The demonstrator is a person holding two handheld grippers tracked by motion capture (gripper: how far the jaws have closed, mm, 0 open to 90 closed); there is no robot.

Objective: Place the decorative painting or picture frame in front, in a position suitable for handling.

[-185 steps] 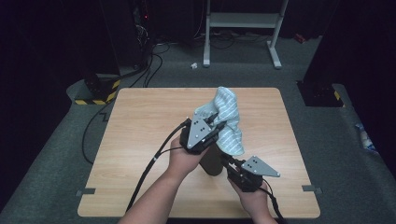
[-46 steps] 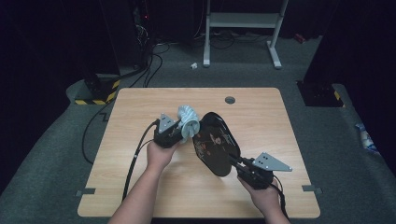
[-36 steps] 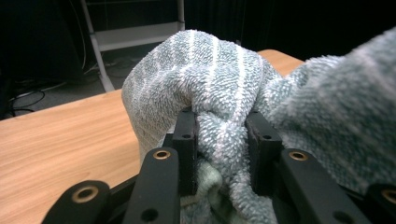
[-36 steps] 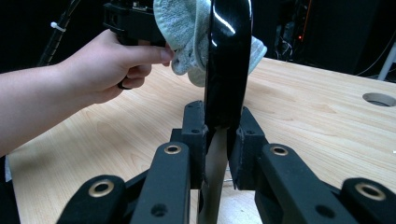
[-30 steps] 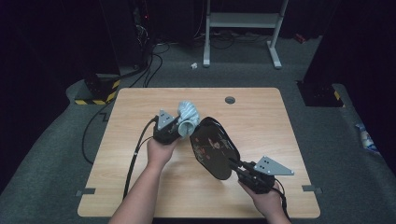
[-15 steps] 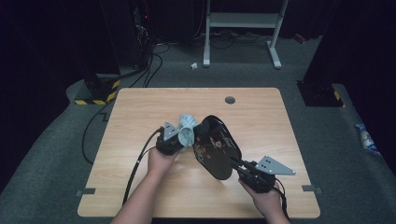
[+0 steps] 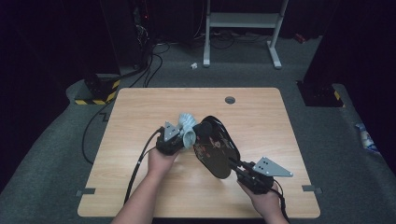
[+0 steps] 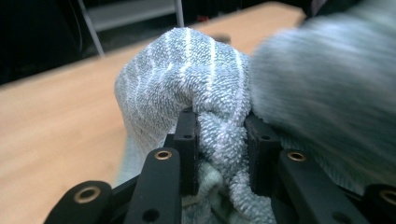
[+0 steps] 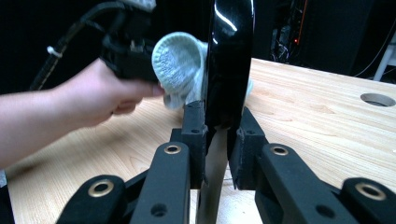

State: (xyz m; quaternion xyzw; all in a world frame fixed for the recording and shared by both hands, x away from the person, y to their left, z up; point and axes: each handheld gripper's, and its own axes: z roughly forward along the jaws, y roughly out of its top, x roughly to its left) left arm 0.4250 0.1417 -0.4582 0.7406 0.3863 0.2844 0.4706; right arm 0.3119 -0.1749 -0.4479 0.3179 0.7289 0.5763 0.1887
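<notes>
Both forearms are bare, with no sleeves in the high view. The left tongs (image 7: 186, 136) and right tongs (image 7: 235, 164) are black, each topped with a grey three-cornered plate dotted with small holes. A black cable (image 7: 140, 161) trails from the left one. Up close, the jaws are matte black bars on jointed links fitted with brass-coloured ringed pivots and small screw holes.
</notes>
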